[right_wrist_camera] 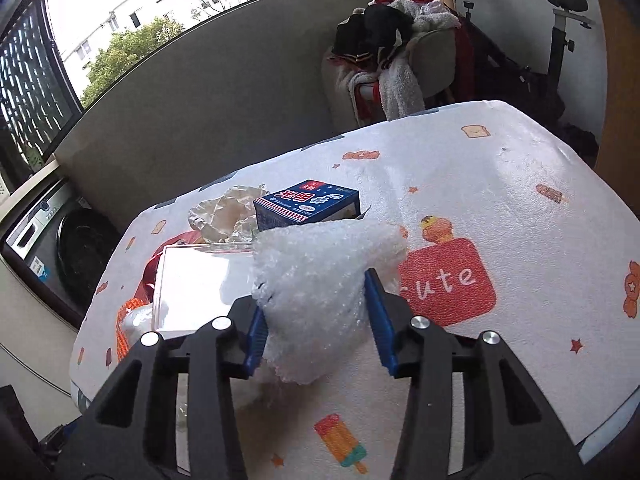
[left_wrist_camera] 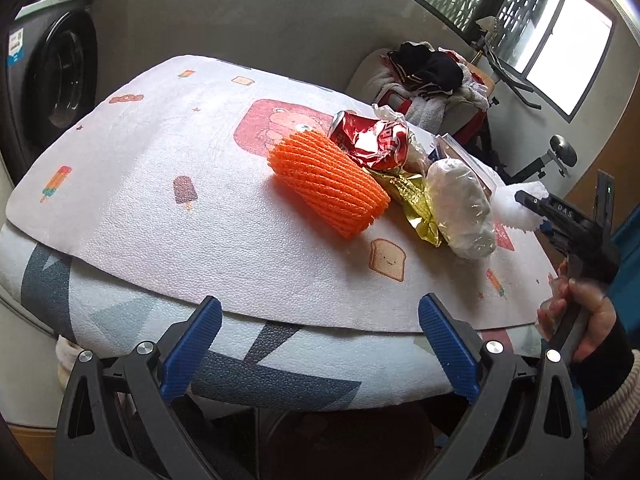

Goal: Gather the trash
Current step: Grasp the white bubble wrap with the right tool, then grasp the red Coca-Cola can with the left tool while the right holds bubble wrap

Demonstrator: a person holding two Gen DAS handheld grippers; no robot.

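Note:
A heap of trash lies on the cartoon-print tablecloth: an orange foam net sleeve, a crushed red can, a gold wrapper and a white wad in clear film. My left gripper stands open at the table's near edge, with nothing between its blue pads. My right gripper is shut on a white bubble-wrap piece. In the left wrist view the right gripper comes in from the right. Behind the wrap are a blue carton, a clear plastic box and crumpled paper.
A washing machine stands left of the table. Beyond the far edge is a chair piled with clothes, with an exercise bike beside it. A person's hand holds the right gripper's handle.

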